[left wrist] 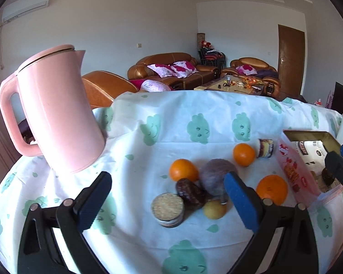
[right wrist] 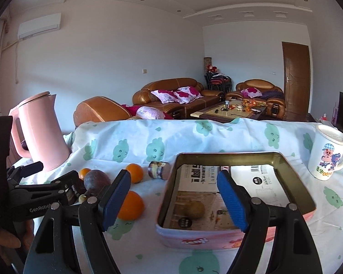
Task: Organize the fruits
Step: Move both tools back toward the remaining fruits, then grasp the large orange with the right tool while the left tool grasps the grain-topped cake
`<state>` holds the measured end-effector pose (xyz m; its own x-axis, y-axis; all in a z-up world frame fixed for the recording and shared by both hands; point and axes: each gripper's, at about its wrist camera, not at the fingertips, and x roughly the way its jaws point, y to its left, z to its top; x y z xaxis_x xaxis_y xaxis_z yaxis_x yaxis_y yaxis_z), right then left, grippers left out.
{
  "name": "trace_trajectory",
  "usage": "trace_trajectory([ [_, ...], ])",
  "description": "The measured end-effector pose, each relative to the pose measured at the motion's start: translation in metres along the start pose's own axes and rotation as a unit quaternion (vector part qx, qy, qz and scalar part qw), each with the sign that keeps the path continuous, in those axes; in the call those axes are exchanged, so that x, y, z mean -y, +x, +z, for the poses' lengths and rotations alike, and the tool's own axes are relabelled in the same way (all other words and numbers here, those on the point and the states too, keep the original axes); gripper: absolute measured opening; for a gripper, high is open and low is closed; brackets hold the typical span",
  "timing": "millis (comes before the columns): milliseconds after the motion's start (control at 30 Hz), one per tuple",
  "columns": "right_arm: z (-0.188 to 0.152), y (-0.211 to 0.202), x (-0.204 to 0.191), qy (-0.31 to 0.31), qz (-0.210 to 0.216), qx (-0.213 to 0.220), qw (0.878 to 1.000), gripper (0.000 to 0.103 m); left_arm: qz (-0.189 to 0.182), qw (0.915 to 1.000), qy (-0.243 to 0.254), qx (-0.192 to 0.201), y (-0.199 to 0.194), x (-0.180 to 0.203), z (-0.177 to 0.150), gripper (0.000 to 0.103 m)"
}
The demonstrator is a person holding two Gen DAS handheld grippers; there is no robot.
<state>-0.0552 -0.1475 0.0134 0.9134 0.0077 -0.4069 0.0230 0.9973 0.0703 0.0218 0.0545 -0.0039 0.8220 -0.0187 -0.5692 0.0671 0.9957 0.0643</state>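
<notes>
Left wrist: left tongs agape, empty, above oranges, purple fruit, yellow fruit on surface; kettle left.

Right wrist: right tongs agape, empty, before tin containing one round fruit.

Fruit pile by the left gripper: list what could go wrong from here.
1. The oranges and the small yellow fruit are round and lie packed against the purple fruit; nudging one may send others rolling across the cloth.
2. The left gripper hangs open over the packaged snacks too, so it might grab a non-fruit.
3. The pink kettle stands near the table edge, within an arm's sweep.
</notes>
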Motion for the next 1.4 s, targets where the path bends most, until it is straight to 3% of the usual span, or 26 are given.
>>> trace_trajectory([
  [233, -0.004, 0.024, -0.045, -0.071, 0.027, -0.059, 0.995, 0.079, 0.015, 0.9982, -0.042, -0.041, 0.012, -0.056, 0.001, 0.101],
  [367, -0.009, 0.043, -0.061, -0.106, 0.036, -0.106, 0.988, 0.079, 0.004, 0.9973, -0.052, -0.051, 0.012, -0.07, 0.0, 0.101],
  [500, -0.014, 0.065, -0.069, -0.121, 0.04, -0.158, 0.979, 0.077, -0.029, 0.9972, -0.013, -0.068, 0.013, -0.06, -0.003, 0.101],
  [633, -0.017, 0.079, -0.077, -0.155, 0.027, -0.183, 0.97, 0.062, -0.054, 0.9943, 0.033, -0.086, 0.016, -0.039, -0.007, 0.098],
  [733, -0.022, 0.091, -0.084, -0.182, 0.009, -0.209, 0.961, 0.059, -0.077, 0.9916, 0.048, -0.092, 0.016, -0.029, -0.01, 0.094],
  [833, -0.021, 0.092, -0.084, -0.186, 0.013, -0.209, 0.96, 0.056, -0.089, 0.9899, 0.055, -0.095, 0.018, -0.022, -0.011, 0.09],
  [933, -0.022, 0.09, -0.083, -0.19, 0.011, -0.209, 0.959, 0.05, -0.103, 0.9866, 0.06, -0.112, 0.025, -0.018, -0.015, 0.074],
  [1033, -0.021, 0.088, -0.081, -0.185, 0.017, -0.205, 0.961, 0.049, -0.12, 0.9835, 0.051, -0.126, 0.034, -0.017, -0.017, 0.05],
  [1100, -0.019, 0.085, -0.076, -0.163, 0.034, -0.199, 0.966, 0.049, -0.129, 0.9811, 0.043, -0.137, 0.04, -0.017, -0.02, 0.04],
  [1267, -0.01, 0.07, -0.063, -0.105, 0.073, -0.163, 0.978, 0.049, -0.127, 0.9838, 0.033, -0.123, 0.037, -0.02, -0.019, 0.036],
  [1400, 0.0, 0.05, -0.059, -0.081, 0.094, -0.117, 0.985, 0.049, -0.107, 0.9923, 0.001, -0.061, 0.021, -0.036, -0.009, 0.036],
])
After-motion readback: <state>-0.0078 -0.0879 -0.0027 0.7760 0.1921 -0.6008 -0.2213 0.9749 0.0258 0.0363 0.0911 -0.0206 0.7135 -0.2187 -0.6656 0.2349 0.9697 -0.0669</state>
